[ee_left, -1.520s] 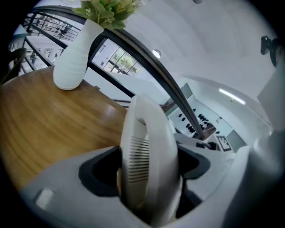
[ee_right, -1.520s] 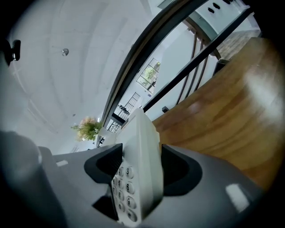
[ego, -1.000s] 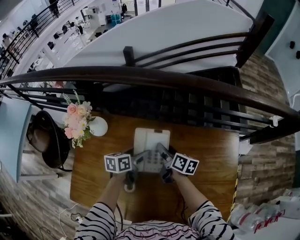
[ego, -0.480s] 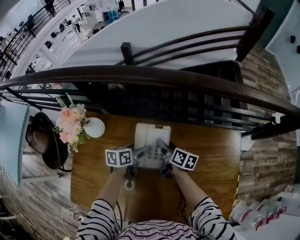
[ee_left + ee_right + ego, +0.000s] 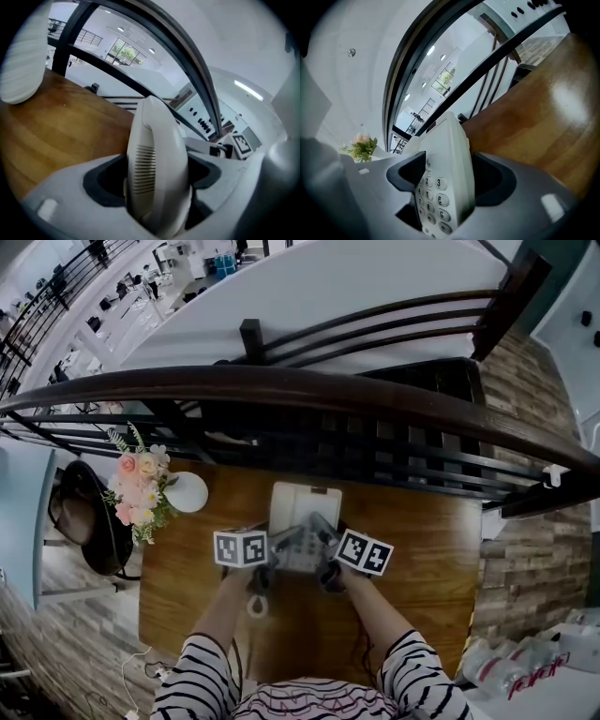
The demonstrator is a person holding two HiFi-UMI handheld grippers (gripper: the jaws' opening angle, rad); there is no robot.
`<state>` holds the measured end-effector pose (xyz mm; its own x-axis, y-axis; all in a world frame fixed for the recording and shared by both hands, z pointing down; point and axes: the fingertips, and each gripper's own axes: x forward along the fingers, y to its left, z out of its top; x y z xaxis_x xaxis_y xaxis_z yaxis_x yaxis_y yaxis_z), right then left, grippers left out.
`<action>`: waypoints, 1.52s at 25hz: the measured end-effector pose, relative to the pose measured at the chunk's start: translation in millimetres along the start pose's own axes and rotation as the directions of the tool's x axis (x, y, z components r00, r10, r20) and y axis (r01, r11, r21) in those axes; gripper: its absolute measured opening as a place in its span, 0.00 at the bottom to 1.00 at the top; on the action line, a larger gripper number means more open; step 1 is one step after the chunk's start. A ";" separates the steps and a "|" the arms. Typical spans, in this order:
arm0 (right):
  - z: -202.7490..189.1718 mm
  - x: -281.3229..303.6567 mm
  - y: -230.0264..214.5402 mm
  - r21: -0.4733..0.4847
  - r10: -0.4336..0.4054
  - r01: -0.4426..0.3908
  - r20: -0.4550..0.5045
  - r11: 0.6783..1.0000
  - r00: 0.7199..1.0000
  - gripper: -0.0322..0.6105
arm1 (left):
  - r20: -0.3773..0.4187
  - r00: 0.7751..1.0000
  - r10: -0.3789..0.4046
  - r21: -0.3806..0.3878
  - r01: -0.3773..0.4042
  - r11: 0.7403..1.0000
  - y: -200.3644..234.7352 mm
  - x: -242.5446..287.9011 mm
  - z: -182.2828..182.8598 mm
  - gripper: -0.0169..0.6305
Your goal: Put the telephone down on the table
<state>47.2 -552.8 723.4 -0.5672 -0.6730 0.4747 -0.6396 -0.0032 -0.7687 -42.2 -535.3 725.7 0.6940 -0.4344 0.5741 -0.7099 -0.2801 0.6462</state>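
The white telephone [image 5: 306,507] is over the middle of the wooden table [image 5: 422,549], close to its top, between both grippers. My left gripper [image 5: 281,547] is shut on its handset side; in the left gripper view the ribbed handset [image 5: 157,159] fills the gap of the left gripper [image 5: 157,192]. My right gripper [image 5: 325,545] has the keypad edge [image 5: 436,187] of the telephone between its jaws. The jaws of the right gripper [image 5: 449,183] are opening, with the phone still between them. Whether the phone's base touches the wood is hidden.
A white vase [image 5: 187,491] of pink flowers [image 5: 134,486] stands at the table's far left corner. A dark curved railing [image 5: 300,390] runs just beyond the table's far edge. A dark bag [image 5: 82,519] lies off the left side. Bare wood [image 5: 534,122] lies right of the phone.
Both grippers and the telephone have shifted a little away from me, towards the railing, and come lower over the table.
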 end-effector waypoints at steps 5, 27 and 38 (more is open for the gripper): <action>-0.1 2.2 -1.2 -0.005 -0.009 0.009 -0.012 1.000 1.000 0.53 | -0.009 1.000 -0.004 0.002 0.004 1.000 -0.9 2.3 -0.3 0.61; -22.0 -52.3 11.5 -0.112 -0.035 0.039 0.040 0.993 0.999 0.48 | 0.164 0.986 0.039 0.020 -0.043 0.999 -7.7 -46.6 -5.3 0.62; -54.2 -99.7 40.3 -0.172 -0.027 0.046 0.109 0.984 0.994 0.35 | 0.210 0.974 0.080 0.061 -0.095 0.994 -19.0 -107.5 -40.3 0.61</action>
<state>49.8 -445.7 668.4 -0.4896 -0.7495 0.4456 -0.7446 0.0934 -0.6609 -98.5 -448.8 672.0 0.5939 -0.6256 0.5059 -0.7787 -0.2890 0.5569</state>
